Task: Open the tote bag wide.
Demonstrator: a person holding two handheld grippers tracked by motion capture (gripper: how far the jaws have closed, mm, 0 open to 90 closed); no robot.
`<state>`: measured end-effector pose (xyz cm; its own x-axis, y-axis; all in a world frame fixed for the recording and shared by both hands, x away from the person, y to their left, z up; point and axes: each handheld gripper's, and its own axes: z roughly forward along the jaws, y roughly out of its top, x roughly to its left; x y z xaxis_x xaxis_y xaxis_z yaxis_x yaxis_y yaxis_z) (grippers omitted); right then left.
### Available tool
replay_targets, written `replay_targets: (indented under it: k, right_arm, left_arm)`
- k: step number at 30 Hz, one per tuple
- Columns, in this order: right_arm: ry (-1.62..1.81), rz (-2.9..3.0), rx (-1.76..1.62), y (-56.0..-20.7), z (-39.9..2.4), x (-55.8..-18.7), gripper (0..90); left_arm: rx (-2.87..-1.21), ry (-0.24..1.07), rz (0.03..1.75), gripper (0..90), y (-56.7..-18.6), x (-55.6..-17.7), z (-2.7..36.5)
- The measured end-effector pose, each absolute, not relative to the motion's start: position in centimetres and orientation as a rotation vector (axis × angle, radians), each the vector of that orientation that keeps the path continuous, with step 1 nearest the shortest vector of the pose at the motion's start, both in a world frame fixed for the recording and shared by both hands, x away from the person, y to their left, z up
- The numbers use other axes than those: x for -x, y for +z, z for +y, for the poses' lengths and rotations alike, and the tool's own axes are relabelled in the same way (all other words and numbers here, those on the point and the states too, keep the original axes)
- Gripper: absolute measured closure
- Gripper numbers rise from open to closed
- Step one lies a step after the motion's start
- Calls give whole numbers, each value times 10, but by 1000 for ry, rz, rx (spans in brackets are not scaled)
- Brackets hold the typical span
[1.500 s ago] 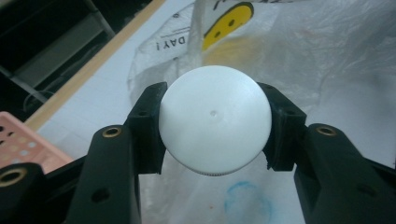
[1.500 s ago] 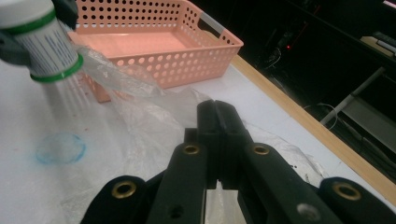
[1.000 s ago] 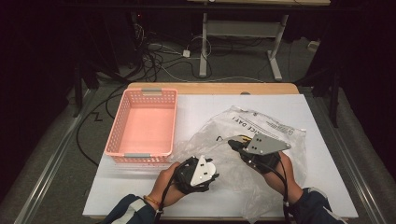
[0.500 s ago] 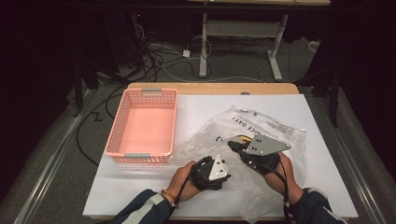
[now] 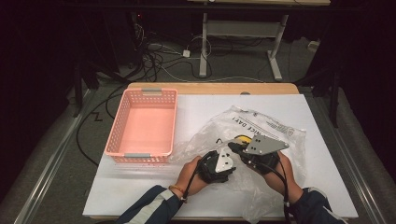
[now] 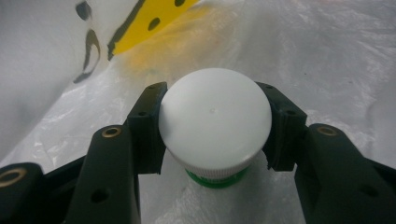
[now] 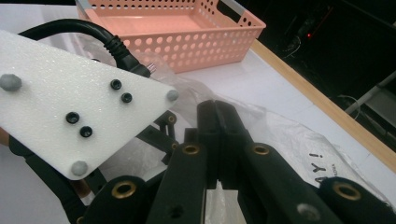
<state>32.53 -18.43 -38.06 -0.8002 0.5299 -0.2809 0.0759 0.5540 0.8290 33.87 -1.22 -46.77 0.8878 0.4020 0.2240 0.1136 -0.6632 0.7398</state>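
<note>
Bottle: we see a small container with a white domed cap (image 6: pixel 215 119) and a green band under it, lying inside the clear plastic bag (image 5: pixel 261 128); we judge it is the thing being fetched out.
Left tool: our left tool (image 6: pixel 215 126) has its two black jaws on either side of the cap, pads pressing its rim, so it is grasping the bottle by the cap, the widest and firmest part to catch through loose film.
Bag: it lies crumpled on the white surface (image 5: pixel 327 116), its printed side up, yellow and black print showing near the bottle; the mouth faces us, which lets the left tool reach in.
Right tool: our right tool (image 7: pixel 219 116) is clenched, jaws together on a fold of the bag film; we judge it pins the bag so it does not drag along with the bottle.
Basket: the pink basket (image 5: pixel 142 154) stands to the left of the bag, near but apart, nothing visible in it; we judge it is there to receive what comes out.
</note>
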Motion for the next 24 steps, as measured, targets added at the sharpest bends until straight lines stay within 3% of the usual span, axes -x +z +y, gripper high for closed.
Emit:
replay_targets:
  k: [2,4,24]
  right_arm:
    - [1179,2284,-493,-382,-185,-326,900]
    - [1176,2284,-493,-382,-186,-327,900]
    - [1161,2310,-489,-385,-187,-325,900]
  left_arm:
    - [-2273,491,376,464,-468,-338,-13]
    - [-2270,521,374,365,-464,-334,-12]
    - [-2188,603,334,328,-421,-280,61]
